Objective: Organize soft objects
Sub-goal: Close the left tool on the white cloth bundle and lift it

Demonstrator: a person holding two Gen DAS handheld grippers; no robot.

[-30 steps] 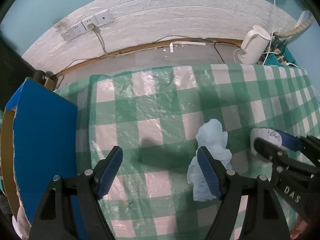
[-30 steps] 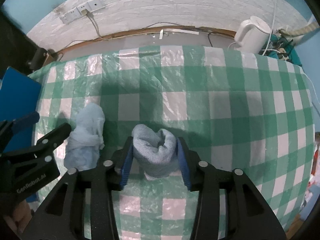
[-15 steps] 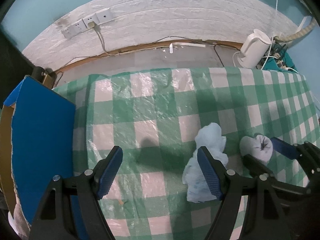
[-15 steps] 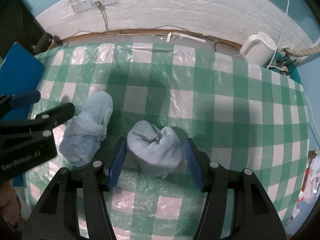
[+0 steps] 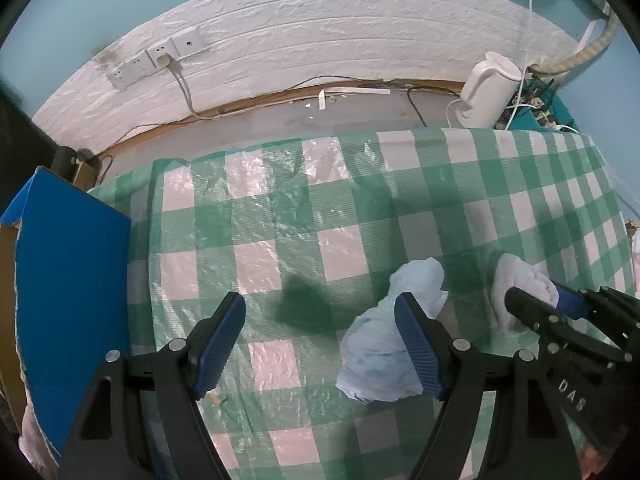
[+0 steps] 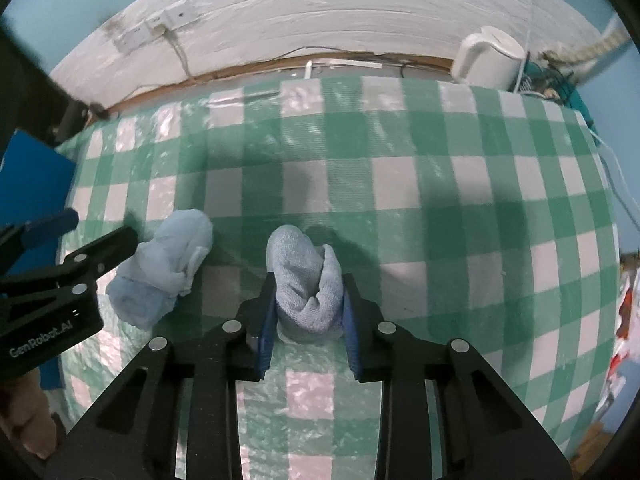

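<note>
Two soft bundles lie on the checked counter [image 6: 440, 200]. The right hand-held gripper [image 6: 308, 308] has just closed onto the rolled blue towel [image 6: 306, 280]; the left hand-held gripper [image 5: 320, 344] gapes wide and empty beside the pale crumpled cloth [image 5: 384, 356].

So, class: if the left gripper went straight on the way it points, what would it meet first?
Most likely the bare green-checked tablecloth: nothing lies between the open left gripper's fingers. The crumpled pale blue cloth sits beside and partly behind its right finger, so contact there is possible; depth is unclear.

Right tool [image 6: 308, 312] just closed, gripping; left tool [image 5: 320, 344] gapes.
</note>
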